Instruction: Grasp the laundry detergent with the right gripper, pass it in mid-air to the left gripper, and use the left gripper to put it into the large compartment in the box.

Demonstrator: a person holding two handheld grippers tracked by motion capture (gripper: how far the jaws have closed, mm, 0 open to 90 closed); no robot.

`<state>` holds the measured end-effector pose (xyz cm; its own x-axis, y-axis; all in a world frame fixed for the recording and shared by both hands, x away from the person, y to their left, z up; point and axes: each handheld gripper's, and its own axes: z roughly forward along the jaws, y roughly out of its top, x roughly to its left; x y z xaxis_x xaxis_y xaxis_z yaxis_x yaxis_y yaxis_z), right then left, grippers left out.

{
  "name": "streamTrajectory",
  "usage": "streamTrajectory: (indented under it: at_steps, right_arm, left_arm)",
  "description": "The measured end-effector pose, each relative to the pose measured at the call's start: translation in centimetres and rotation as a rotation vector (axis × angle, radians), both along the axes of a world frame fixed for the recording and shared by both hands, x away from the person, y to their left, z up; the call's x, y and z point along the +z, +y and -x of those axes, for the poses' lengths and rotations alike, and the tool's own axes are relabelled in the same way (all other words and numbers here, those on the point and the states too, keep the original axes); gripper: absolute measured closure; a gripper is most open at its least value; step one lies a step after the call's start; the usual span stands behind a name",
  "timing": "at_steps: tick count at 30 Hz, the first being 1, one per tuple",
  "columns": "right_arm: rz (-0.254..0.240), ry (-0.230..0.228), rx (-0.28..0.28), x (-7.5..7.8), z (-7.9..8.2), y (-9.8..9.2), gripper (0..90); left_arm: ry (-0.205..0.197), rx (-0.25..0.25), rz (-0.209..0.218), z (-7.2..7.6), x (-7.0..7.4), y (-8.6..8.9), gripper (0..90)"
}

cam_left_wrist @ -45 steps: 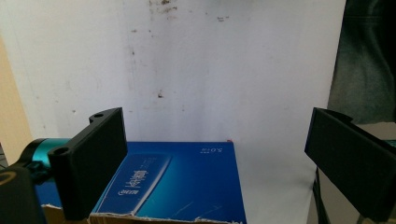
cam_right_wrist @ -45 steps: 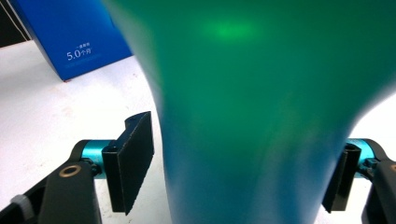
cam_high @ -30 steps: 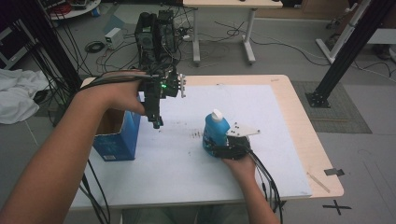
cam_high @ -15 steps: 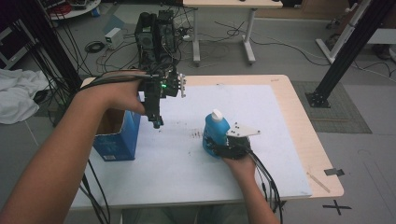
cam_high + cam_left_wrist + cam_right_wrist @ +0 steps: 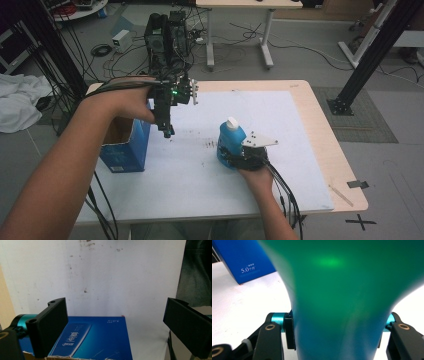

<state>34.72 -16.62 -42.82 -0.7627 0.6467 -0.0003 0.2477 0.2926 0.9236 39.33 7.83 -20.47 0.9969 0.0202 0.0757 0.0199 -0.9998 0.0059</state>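
A blue bottle [image 5: 231, 140] with a white cap stands upright on the white sheet, right of the middle. My right gripper [image 5: 235, 157] reaches it from the near side. Its jaws have just been closing and now press on both sides of the bottle's [image 5: 342, 290] lower body. My left gripper [image 5: 168, 132] hangs above the table, pointing down, beside the far right corner of an open blue carton [image 5: 122, 152]. In the left gripper view its jaws stand wide open with nothing between them, above the carton's [image 5: 100, 340] printed side.
The white sheet [image 5: 200, 190] covers most of the wooden table [image 5: 325, 130]. Black equipment [image 5: 167, 35] with cables stands on the floor behind the table. A white cloth [image 5: 17, 105] lies at the far left. Black frame posts [image 5: 370, 55] rise at the right.
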Motion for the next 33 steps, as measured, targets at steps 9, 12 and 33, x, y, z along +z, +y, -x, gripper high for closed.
streamTrajectory:
  at_steps: [9, 12, 33]
  right_arm:
    - [0.003, -0.013, -0.012, 0.0, 0.2, 0.1, 43.2]
    - [-0.023, 0.006, -0.026, 0.1, 0.4, 0.3, 44.3]
    - [-0.023, -0.008, 0.221, 4.3, 1.4, -1.3, 44.9]
  left_arm:
    - [0.006, -0.001, -0.004, -0.1, -0.2, -0.1, 5.7]
    - [0.005, 0.002, -0.003, 0.0, -0.2, -0.1, 5.7]
    - [0.023, -0.054, 0.004, 1.6, 0.9, -1.3, 5.7]
